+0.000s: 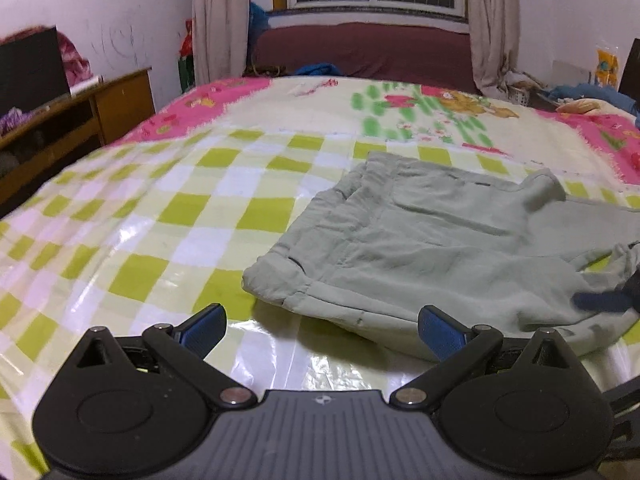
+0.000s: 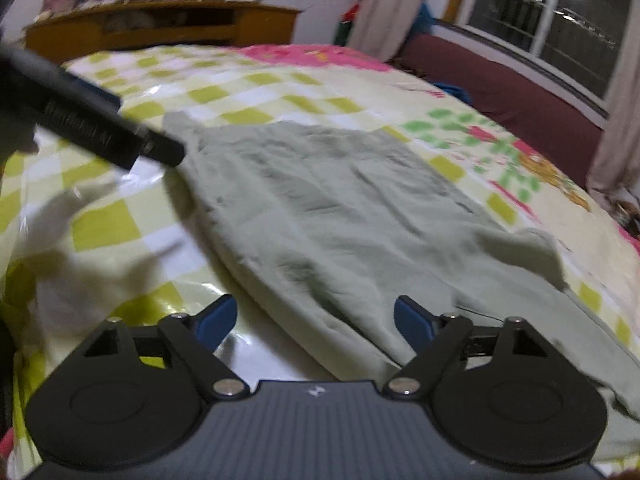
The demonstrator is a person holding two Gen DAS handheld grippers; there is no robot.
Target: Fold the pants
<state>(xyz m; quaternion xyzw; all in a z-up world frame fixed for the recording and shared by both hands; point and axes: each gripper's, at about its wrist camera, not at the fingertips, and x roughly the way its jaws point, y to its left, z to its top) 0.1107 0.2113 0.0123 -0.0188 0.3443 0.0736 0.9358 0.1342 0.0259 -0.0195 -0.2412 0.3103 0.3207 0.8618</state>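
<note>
Left wrist view: my left gripper (image 1: 322,330) and right gripper (image 2: 314,318) both gape wide, holding nothing, over the sage pants (image 1: 432,236) spread on the checked bedcover (image 1: 160,208), likely between folds; next needs an edge pinched.
</note>
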